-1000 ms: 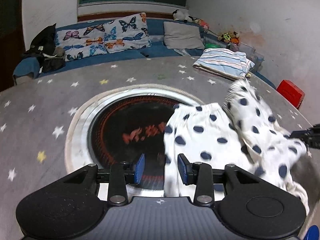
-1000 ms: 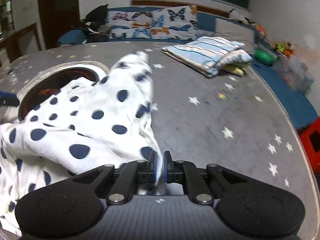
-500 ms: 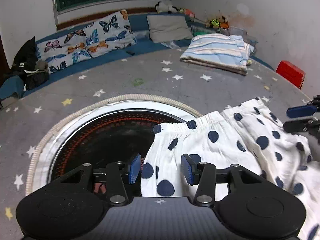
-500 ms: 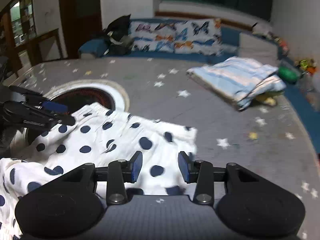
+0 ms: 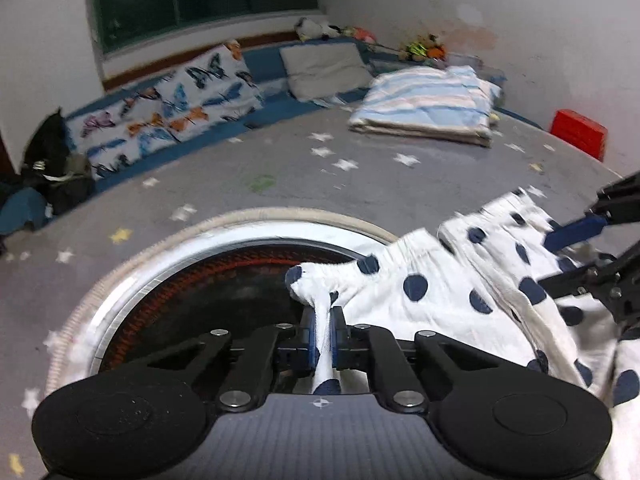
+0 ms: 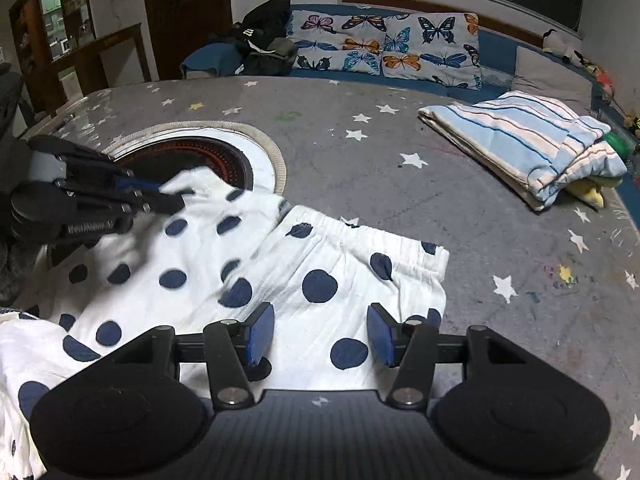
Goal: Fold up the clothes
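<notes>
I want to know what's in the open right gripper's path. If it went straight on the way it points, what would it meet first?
Most likely the polka-dot garment: the right gripper hangs open just over it, aimed at its elastic waistband. Past that lies bare grey tabletop. Depth is unclear.

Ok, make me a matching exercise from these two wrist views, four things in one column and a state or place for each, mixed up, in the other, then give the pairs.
Column one:
1. left gripper
2. right gripper
3. striped folded bedding
4. butterfly cushions

Column two:
A. open above the spotted cloth
B. on the blue bench by the wall
C. shut on a corner of the polka-dot garment
D. lying on the far part of the star-patterned table

Pairs: 1-C, 2-A, 3-D, 4-B
</notes>
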A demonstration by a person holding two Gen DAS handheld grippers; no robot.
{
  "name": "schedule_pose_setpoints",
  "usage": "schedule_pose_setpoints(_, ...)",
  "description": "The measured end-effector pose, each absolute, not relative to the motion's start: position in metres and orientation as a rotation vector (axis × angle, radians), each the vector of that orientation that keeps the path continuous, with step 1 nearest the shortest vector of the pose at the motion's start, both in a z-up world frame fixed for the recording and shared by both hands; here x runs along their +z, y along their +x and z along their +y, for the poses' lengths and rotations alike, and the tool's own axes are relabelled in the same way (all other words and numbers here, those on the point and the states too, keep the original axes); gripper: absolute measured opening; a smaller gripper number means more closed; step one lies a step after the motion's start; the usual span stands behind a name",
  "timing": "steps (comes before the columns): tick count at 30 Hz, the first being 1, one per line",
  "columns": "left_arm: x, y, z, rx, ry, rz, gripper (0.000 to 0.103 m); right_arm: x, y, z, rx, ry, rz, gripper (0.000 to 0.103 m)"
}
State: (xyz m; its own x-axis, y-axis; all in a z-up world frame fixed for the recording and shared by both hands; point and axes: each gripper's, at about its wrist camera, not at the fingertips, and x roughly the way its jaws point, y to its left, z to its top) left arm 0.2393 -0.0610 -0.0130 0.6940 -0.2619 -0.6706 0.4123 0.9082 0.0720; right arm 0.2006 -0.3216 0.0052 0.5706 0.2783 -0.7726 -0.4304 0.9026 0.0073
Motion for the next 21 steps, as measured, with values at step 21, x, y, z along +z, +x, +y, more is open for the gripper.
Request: schedule_pose_setpoints(21, 0.017, 0.296, 0.117, 0.068, 0.117, 0.676, 0.008, -0.012, 0.295, -0.265, 0.509, -0.244, 0.809, 0.082)
